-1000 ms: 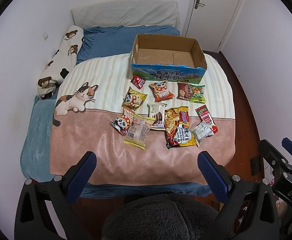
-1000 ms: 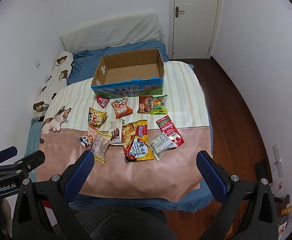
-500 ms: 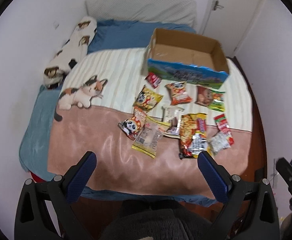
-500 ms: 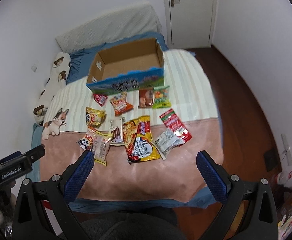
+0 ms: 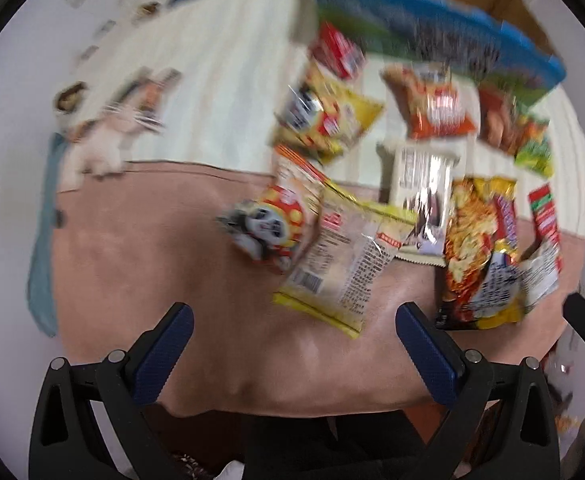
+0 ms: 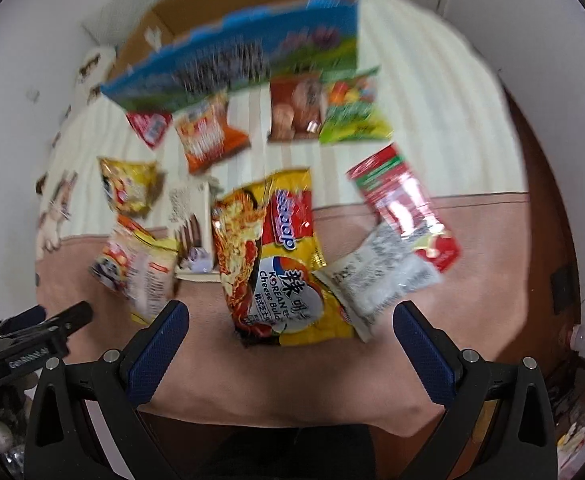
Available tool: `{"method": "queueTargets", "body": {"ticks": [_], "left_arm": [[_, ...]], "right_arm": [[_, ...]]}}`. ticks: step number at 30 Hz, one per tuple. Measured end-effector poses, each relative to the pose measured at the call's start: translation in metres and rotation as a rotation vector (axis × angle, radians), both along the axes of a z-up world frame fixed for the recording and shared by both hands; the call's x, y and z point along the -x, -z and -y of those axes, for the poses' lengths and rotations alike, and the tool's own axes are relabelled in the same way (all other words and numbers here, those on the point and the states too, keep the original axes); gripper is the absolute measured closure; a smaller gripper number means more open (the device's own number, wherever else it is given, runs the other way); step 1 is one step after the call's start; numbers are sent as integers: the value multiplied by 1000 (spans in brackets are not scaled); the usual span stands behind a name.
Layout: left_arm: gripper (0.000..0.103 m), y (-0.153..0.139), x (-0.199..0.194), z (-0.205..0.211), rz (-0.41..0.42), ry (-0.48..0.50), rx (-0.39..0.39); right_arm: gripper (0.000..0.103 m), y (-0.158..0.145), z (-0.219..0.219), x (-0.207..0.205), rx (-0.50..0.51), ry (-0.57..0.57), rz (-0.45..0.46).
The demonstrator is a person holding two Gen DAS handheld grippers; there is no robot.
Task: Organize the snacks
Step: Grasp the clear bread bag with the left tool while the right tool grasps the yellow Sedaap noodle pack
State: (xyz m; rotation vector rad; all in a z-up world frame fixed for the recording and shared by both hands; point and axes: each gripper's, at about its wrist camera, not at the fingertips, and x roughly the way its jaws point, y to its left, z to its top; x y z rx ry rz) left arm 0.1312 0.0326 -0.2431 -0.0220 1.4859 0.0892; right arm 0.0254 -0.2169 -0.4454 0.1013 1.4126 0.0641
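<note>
Several snack packets lie spread on the bed's blanket in front of an open cardboard box with a blue and green printed side. My left gripper is open and hovers over the pink blanket, just short of a pale yellow-edged packet and a panda packet. In the right wrist view my right gripper is open too, close above the lower end of a large yellow noodle packet. A silver packet and a red packet lie right of it. Both views are motion-blurred.
The blanket is pink near me and cream-striped further back, with a cat print at the left. Wooden floor shows past the bed's right edge. The other gripper's black body sits at the left edge of the right wrist view.
Both grippers have moved forward and down toward the bed; the snacks and box now fill the views and look blurred. Both stay open.
</note>
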Motion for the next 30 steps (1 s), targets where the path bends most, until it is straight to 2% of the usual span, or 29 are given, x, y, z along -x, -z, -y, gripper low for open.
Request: {"method": "queueTargets", "body": {"ticks": [5, 10, 11, 12, 14, 18, 20, 21, 23, 27, 30], "left_arm": [[0, 58, -19, 10, -110, 68, 56], [1, 85, -32, 24, -107, 119, 81], [9, 89, -35, 25, -104, 123, 84], [22, 92, -36, 26, -104, 122, 84], [31, 99, -38, 23, -99, 74, 106], [34, 105, -29, 15, -76, -24, 136], [34, 110, -20, 10, -85, -67, 153], [34, 112, -12, 9, -88, -78, 160], [34, 119, -4, 9, -88, -77, 160], [34, 141, 8, 17, -105, -25, 131], [34, 161, 13, 17, -117, -19, 137]], "right_arm": [[0, 48, -13, -23, -10, -30, -71], [0, 83, -32, -40, -2, -80, -122], [0, 93, -37, -44, 11, -95, -143], [0, 98, -39, -45, 17, -97, -154], [0, 113, -48, -49, 35, -119, -177], [0, 137, -65, -51, 94, -168, -203], [10, 143, -68, -48, 120, -151, -189], [11, 144, -69, -49, 117, -140, -184], [13, 144, -63, -46, 67, -79, -195], [14, 153, -46, -42, -110, 71, -308], [10, 162, -48, -43, -129, 95, -311]]}}
